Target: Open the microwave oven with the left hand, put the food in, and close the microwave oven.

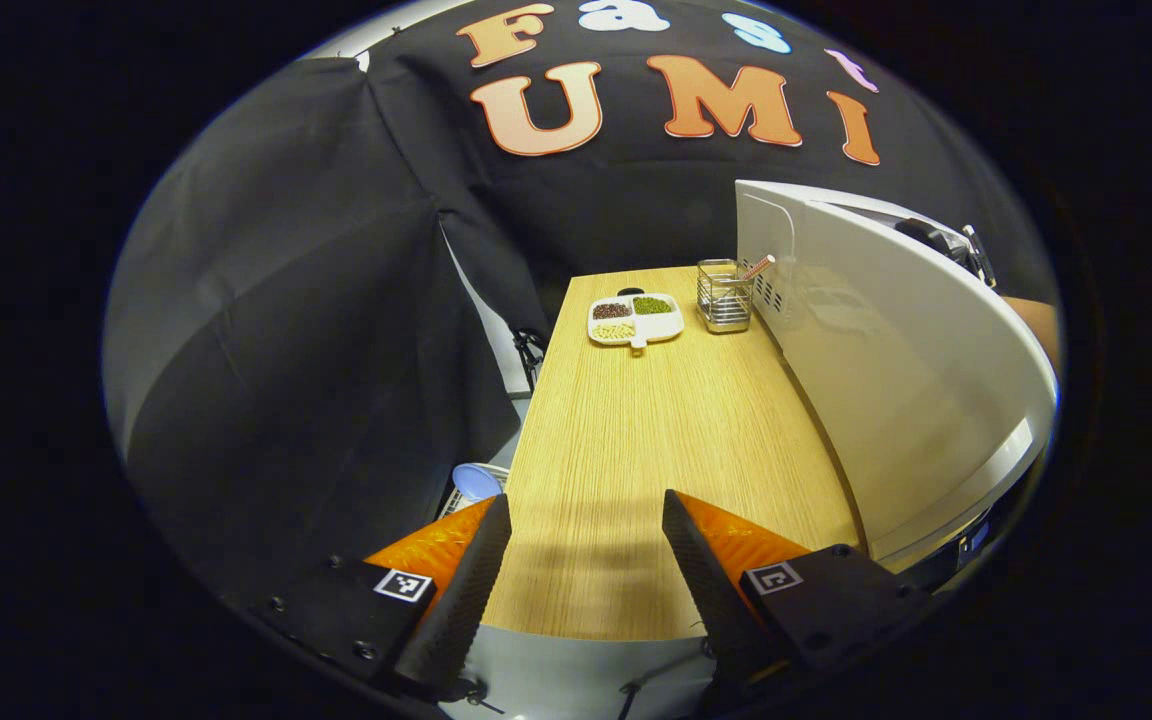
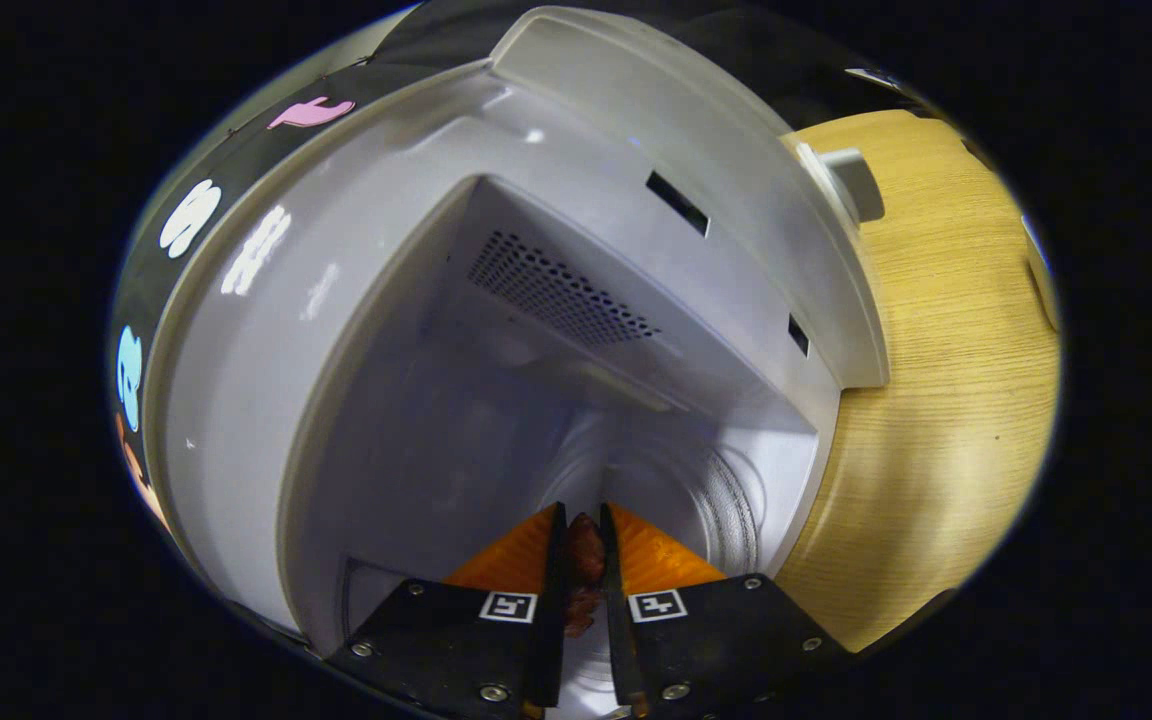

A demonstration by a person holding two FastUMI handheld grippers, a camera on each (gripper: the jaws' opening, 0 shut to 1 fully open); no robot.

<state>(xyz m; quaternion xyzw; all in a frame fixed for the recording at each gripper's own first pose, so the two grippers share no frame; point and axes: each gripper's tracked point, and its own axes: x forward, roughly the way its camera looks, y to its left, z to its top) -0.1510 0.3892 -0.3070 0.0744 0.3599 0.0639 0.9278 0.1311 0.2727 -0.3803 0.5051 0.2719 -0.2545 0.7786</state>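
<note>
While the left gripper [image 1: 586, 520] hangs wide open over the bench [image 1: 656, 430], the right gripper [image 2: 581, 530] pinches brown food [image 2: 584, 548] inside the microwave oven [image 2: 496, 330]; no legible labels.

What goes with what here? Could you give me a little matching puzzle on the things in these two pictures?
Things:
1. left tool
2. right tool
3. divided dish
4. wire basket

States:
A. holds three kinds of beans
B. open over the wooden table
C. stands beside the microwave
D. shut on a piece of food, at the oven cavity

Pairs: 1-B, 2-D, 3-A, 4-C
</note>
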